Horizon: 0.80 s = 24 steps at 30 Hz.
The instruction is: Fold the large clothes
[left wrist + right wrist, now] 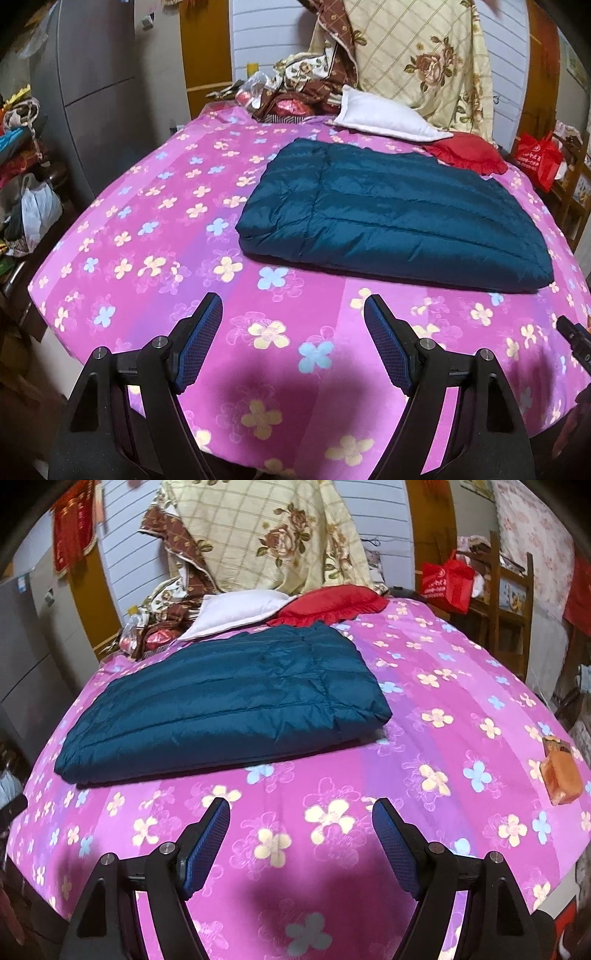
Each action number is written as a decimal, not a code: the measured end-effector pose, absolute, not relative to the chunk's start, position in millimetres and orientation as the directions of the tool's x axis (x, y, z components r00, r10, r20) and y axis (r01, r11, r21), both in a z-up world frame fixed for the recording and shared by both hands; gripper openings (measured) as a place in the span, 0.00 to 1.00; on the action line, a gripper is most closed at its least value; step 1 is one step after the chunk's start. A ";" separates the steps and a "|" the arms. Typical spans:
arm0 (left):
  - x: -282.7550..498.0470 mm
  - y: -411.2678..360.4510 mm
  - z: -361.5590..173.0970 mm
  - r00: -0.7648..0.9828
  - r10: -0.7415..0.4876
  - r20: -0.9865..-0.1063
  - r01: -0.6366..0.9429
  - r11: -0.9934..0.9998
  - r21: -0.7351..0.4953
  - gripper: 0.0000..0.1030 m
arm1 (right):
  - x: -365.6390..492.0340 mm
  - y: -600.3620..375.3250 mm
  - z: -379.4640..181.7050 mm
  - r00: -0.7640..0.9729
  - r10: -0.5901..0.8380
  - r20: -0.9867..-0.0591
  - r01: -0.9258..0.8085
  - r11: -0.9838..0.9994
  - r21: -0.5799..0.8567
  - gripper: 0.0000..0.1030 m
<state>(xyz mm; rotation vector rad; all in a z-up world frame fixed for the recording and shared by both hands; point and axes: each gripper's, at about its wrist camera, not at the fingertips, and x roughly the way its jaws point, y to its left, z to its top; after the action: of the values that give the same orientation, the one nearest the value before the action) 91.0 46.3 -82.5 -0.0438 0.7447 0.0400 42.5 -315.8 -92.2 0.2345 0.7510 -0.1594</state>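
left gripper point(293, 308), spread and empty, is held over bare sheet point(147, 229); the jacket point(399, 218) is seen ahead and to its right, long axis crosswise. right gripper point(301, 814), likewise spread and empty, is faced by the jacket point(229, 698) ahead-left; neither is judged nearer.

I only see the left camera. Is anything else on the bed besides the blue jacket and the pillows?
Observer: Yes. An orange packet lies near the right edge of the bed, well apart from the jacket.
Operator: Is my other hand holding something?
Observer: No. The right gripper is open, with nothing between its fingers.
Operator: Is it touching the jacket?
Observer: No. The jacket lies beyond its fingertips, with bare bed between them.
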 end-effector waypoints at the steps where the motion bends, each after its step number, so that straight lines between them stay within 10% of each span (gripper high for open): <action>1: 96.6 49.3 -85.2 0.728 0.024 -0.685 -0.060 0.998 -0.029 0.77 | 43.1 -318.3 -92.6 0.720 -0.057 -0.692 0.230 0.960 0.160 0.75; 24: 275.6 148.0 -141.5 0.604 -0.427 -0.673 -0.012 0.840 -0.543 0.77 | 134.9 -403.7 -129.1 0.669 0.159 -0.726 0.312 0.827 0.468 0.75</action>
<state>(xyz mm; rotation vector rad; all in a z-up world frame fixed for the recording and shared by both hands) 275.6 148.0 -141.5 -0.5377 0.8993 -0.2542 134.9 -403.7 -129.1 0.6091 0.8472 -0.0923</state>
